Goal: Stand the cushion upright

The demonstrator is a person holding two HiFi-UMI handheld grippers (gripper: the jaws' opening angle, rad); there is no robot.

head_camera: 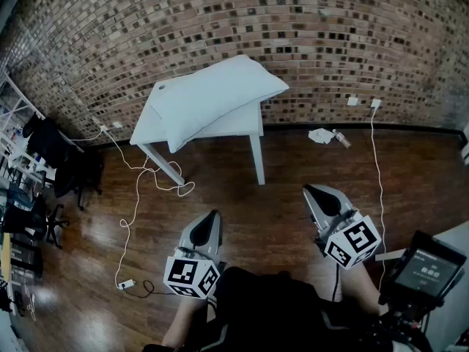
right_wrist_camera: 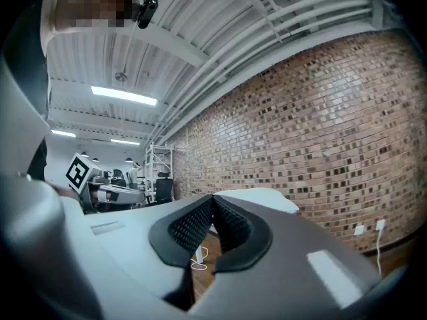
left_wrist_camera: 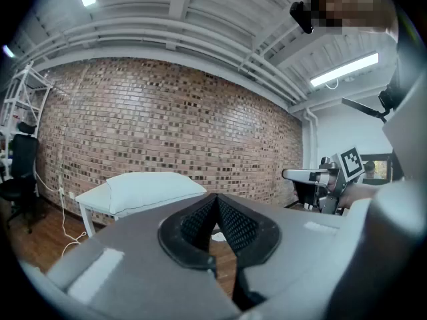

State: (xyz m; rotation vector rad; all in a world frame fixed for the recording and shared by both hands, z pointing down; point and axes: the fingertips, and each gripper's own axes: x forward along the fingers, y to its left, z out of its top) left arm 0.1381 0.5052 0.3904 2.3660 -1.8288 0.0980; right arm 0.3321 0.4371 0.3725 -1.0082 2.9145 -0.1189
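Note:
A white cushion (head_camera: 212,94) lies flat on a small white table (head_camera: 238,125) that stands against the brick wall. Both grippers hang well short of it, close to the person's body. My left gripper (head_camera: 213,215) is shut with nothing in it, and my right gripper (head_camera: 309,190) is shut and empty too. From the left gripper view the cushion (left_wrist_camera: 150,189) shows left of the closed jaw tips (left_wrist_camera: 217,197), with the right gripper (left_wrist_camera: 313,175) off to the side. In the right gripper view the cushion (right_wrist_camera: 257,197) peeks out just beyond the closed tips (right_wrist_camera: 213,197).
White cables (head_camera: 139,189) trail over the wooden floor left of the table. Small white items (head_camera: 326,136) lie by the wall at the right. Office chairs (head_camera: 44,189) and shelving stand at the far left. A device with a screen (head_camera: 425,270) sits at the lower right.

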